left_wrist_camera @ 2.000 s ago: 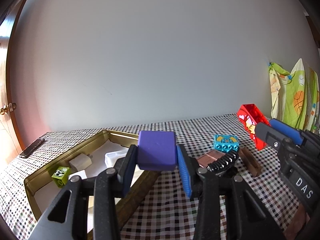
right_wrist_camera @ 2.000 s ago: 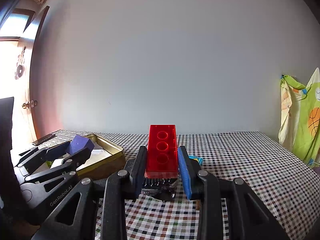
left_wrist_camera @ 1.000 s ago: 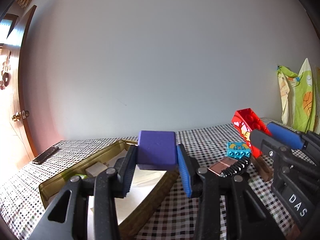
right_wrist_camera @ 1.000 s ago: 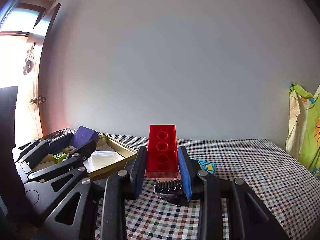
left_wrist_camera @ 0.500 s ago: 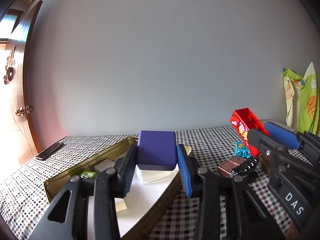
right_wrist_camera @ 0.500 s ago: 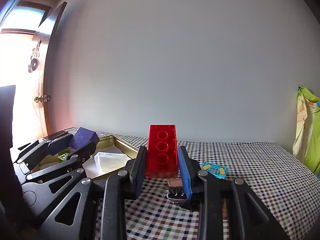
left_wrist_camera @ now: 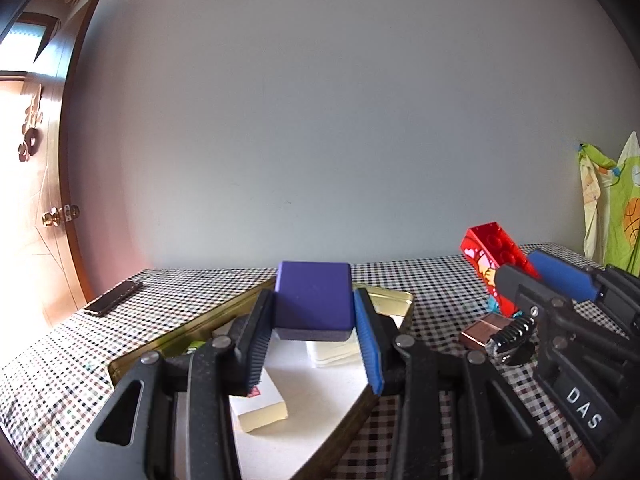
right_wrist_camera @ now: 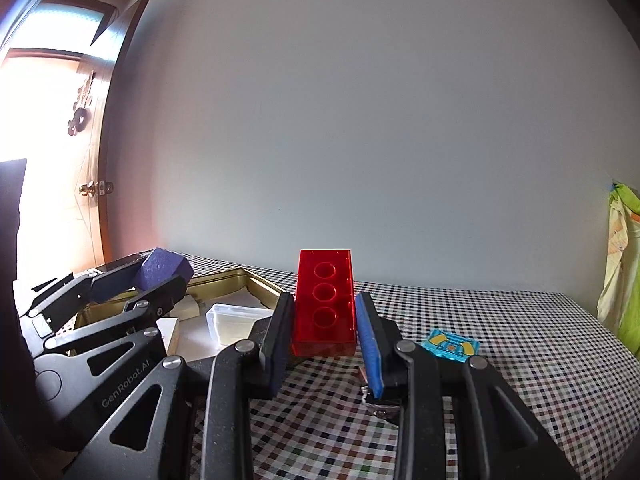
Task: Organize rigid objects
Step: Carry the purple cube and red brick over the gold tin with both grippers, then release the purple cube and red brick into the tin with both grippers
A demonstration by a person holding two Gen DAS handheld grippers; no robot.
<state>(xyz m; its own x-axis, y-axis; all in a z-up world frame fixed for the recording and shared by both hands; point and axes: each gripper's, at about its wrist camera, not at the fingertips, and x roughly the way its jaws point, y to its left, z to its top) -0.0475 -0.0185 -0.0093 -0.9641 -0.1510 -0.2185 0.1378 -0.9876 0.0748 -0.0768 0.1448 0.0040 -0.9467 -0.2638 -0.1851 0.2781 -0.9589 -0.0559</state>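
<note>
**Both tongs loaded above the checked worktop**

Left tongs [left_wrist_camera: 314,336] clamped on a purple block [left_wrist_camera: 313,296], held over the gold tin [left_wrist_camera: 208,322], which spreads from 6 to 9 o'clock in the left wrist view. Inside the tin: white lining, a cream block [left_wrist_camera: 260,404] just under the left finger, a pale lidded box [left_wrist_camera: 334,350] beneath the purple block.

Right tongs [right_wrist_camera: 324,340] squeezed on a red brick [right_wrist_camera: 325,300], standing upright between the pads, three round hollows facing the camera, raised above the checked worktop [right_wrist_camera: 540,360]. Seen again at 3 o'clock in the left wrist view, tilted.

Near the right tongs' tip, at 4 o'clock in the right wrist view, a blue printed tile [right_wrist_camera: 450,346] lying flat on the cloth. A copper-coloured block [left_wrist_camera: 482,330] and a black toothed clip [left_wrist_camera: 510,334] touching it, between tin and right tongs. A dark remote [left_wrist_camera: 112,298] at 9 o'clock near the worktop edge.
</note>
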